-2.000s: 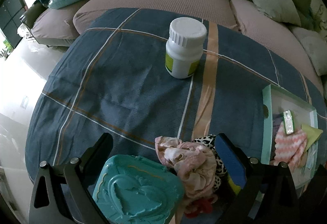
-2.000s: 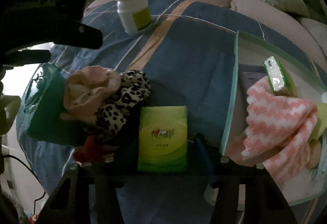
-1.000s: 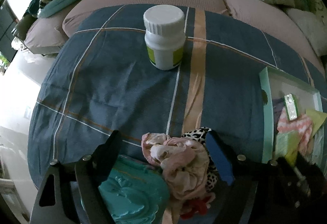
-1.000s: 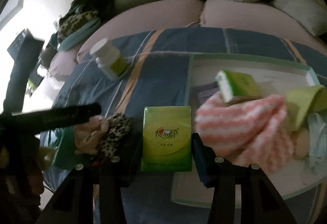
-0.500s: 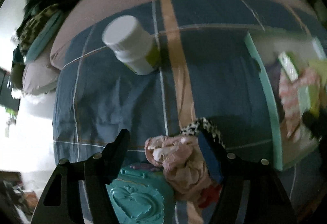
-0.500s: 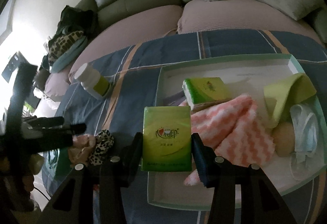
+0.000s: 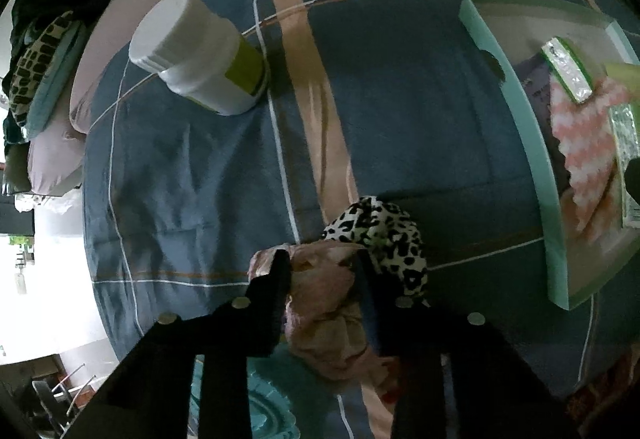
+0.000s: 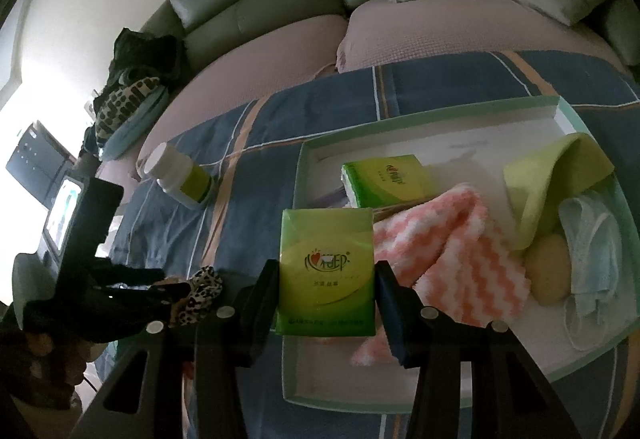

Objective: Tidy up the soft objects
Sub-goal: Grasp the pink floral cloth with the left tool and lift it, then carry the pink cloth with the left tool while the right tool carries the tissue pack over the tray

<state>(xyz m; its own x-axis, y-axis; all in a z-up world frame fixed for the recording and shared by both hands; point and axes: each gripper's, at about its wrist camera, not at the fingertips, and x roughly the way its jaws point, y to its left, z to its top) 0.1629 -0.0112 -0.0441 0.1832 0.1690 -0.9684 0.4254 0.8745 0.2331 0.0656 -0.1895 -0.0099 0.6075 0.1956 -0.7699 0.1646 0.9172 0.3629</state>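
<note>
My left claw (image 7: 322,271) is closing with the pink scrunchie (image 7: 324,303) between its jaws; my right claw (image 8: 326,279) grips a green tissue pack (image 8: 326,271) over the tray (image 8: 400,129).

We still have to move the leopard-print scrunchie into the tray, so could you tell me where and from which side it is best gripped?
Grip the leopard-print scrunchie across its puffed far-right loop, coming from above. That side lies clear, while its near edge is crowded by the pink scrunchie the left gripper is closing on.
</note>
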